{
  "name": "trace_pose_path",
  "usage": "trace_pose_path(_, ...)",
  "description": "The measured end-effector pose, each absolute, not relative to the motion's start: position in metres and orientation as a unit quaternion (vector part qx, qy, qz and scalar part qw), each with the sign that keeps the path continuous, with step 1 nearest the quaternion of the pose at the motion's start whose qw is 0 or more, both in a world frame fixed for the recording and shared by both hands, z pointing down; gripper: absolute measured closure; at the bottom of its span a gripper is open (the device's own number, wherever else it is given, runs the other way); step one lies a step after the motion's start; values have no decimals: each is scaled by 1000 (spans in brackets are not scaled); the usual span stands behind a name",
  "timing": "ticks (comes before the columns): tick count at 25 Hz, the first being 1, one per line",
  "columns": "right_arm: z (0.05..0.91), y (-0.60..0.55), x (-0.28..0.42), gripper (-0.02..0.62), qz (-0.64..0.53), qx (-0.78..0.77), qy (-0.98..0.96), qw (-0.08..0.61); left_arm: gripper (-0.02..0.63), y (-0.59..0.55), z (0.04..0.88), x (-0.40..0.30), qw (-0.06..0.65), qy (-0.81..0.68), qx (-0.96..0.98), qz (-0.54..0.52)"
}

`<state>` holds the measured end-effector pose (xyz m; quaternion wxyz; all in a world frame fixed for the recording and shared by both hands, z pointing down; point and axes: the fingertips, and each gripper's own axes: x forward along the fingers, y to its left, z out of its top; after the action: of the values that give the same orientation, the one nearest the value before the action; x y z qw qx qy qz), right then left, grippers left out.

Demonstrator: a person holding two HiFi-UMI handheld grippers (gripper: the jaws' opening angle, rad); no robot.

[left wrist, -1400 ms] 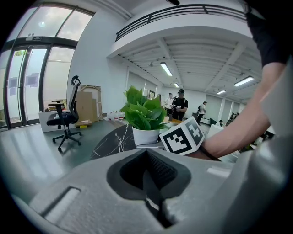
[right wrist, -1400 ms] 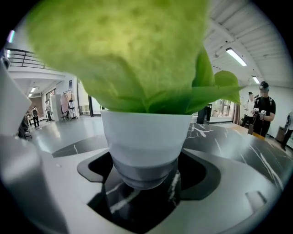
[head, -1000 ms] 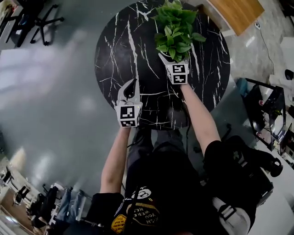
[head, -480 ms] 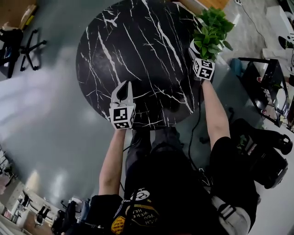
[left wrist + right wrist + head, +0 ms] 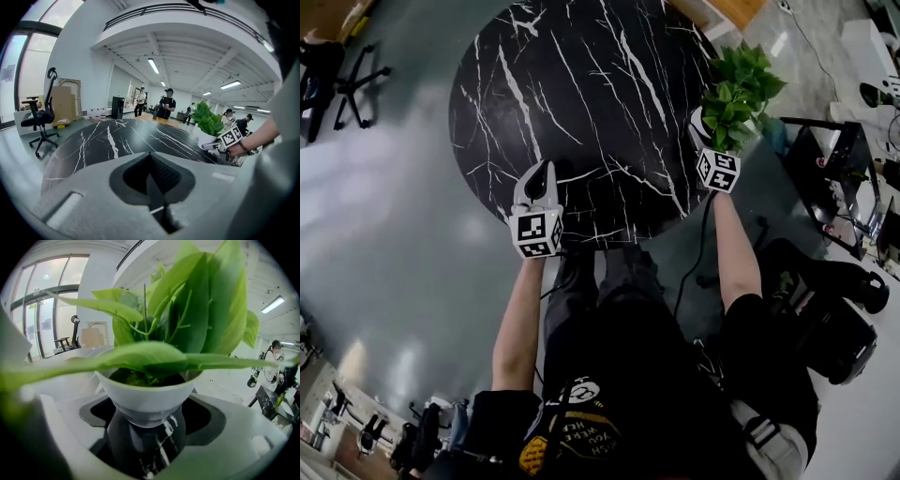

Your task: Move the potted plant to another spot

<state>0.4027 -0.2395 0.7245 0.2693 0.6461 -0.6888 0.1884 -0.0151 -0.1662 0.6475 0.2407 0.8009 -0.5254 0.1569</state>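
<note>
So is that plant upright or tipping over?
Upright: the potted plant shows a level pot rim and leaves rising straight up, gripped by the right gripper.

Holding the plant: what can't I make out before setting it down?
- Base of the pot and whether it touches the table: in the head view, the potted plant's leaves and the right gripper cover it; in the right gripper view, its own bowl hides it.
- Space ahead of the plant: in the right gripper view, leaves fill the frame.
- Distant people: in the left gripper view, too small.

Upright leafy potted plant (image 5: 736, 89), white pot (image 5: 145, 397), at table's (image 5: 581, 94) right edge
</note>
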Motion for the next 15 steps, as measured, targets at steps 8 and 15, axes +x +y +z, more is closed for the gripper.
trace_pose_path(8,728,-181,337,147,176,605,-729,265,601,-121,649,-18,240,-525,803,146)
trace_pose_path(15,728,-135,319,149,173,594,-740,263,601,-68,650,-23,240,-528,802,145)
